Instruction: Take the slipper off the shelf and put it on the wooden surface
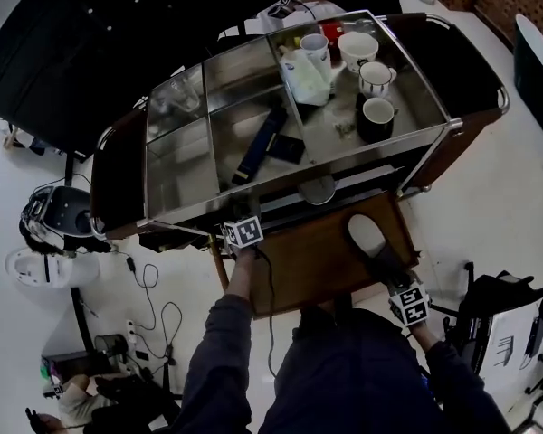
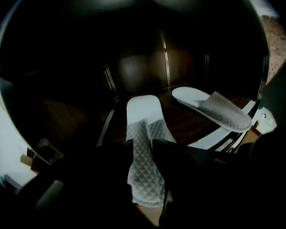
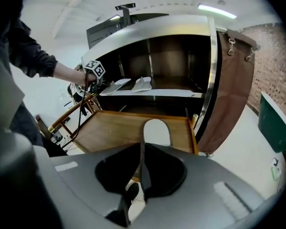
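Note:
Two white quilted slippers lie on the cart's dark lower shelf (image 2: 86, 118). My left gripper (image 2: 143, 147) reaches under the cart's top and is shut on the upper of the nearer slipper (image 2: 144, 113), which rests on the shelf. The second slipper (image 2: 214, 109) lies to its right, untouched. A third white slipper (image 1: 369, 235) lies on the wooden surface (image 1: 299, 260) in front of the cart. My right gripper (image 3: 142, 149) hangs over that slipper's (image 3: 156, 129) near end, its jaws shut to a thin slit with nothing seen between them.
The cart's steel top tray (image 1: 407, 129) carries cups (image 1: 377, 116), a white pouch (image 1: 308, 78) and dark flat objects. A brown side panel (image 3: 229, 89) and a steel post stand right of the wooden surface. Cables and a power strip (image 1: 131, 333) lie on the floor at left.

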Tool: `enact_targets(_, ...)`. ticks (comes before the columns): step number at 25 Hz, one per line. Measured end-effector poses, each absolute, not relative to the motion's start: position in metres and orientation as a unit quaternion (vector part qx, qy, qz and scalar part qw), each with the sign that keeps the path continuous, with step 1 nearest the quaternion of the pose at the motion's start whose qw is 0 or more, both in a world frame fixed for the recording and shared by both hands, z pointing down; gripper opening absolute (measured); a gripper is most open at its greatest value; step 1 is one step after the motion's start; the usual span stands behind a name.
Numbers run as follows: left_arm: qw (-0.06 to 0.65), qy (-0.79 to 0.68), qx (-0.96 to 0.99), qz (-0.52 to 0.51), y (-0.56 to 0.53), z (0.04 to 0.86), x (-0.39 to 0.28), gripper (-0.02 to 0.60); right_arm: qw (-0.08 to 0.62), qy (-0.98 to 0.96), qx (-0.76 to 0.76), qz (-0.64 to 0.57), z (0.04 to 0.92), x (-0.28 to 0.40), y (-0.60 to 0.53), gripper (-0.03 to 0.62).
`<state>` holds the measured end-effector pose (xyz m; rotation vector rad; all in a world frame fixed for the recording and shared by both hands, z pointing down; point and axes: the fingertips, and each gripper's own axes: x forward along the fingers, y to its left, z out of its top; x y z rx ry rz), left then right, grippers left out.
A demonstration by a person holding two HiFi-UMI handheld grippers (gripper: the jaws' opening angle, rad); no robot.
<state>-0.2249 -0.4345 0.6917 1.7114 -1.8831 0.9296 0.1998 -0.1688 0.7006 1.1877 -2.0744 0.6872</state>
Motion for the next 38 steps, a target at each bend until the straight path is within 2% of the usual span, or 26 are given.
enact_targets(1,0.220,-0.676,0.610,0.351,-0.439,0.702,-0.228,0.140,0.322,-0.790,0.453,0.259,0.697,0.203,-0.162,0.031)
enact_targets(2,0.227,-0.673,0.605,0.361,-0.441,0.709,-0.229,0.067,0.324,-0.788,0.456,0.258,0.694,0.207,-0.156,0.028)
enact_targets(3,0.232,-0.672,0.603,0.362,-0.442,0.712,-0.228,0.023,0.325,-0.786,0.458,0.258,0.692,0.211,-0.151,0.025)
enact_targets(12,0.223,-0.677,0.628,0.311,-0.423,0.683,-0.232,0.028,0.330,-0.797,0.445,0.240,0.686,0.214,-0.192,0.014)
enact_targets(16,0.231,-0.707,0.619,0.253,-0.421,0.661,-0.241,0.139,0.300,-0.816,0.437,0.232,0.659,0.197,-0.201,0.017)
enact_targets(18,0.234,-0.700,0.637,0.222,-0.404,0.648,-0.230,0.240,0.290,-0.826,0.428,0.226,0.648,0.187,-0.195,0.017)
enact_targets(20,0.228,-0.682,0.662,0.211,-0.377,0.637,-0.212,0.244,0.286,-0.833,0.421,0.219,0.640,0.182,-0.189,0.017)
enact_targets(26,0.176,-0.646,0.727,0.150,-0.232,0.566,-0.142,0.122,0.286,-0.839,0.411,0.212,0.643,0.168,-0.172,0.006)
enact_targets(31,0.269,-0.573,0.757,0.160,-0.073,0.607,-0.064,0.046,0.285,-0.839,0.399,0.238,0.648,0.142,-0.116,0.000)
enact_targets(34,0.244,-0.508,0.809,0.171,-0.027,0.602,-0.033,0.031,0.273,-0.861,0.363,0.227,0.635,0.109,-0.087,0.000)
enact_targets(38,0.200,-0.484,0.837,0.159,0.015,0.574,-0.052,0.031,0.284,-0.875,0.344,0.188,0.613,0.084,-0.028,0.000)
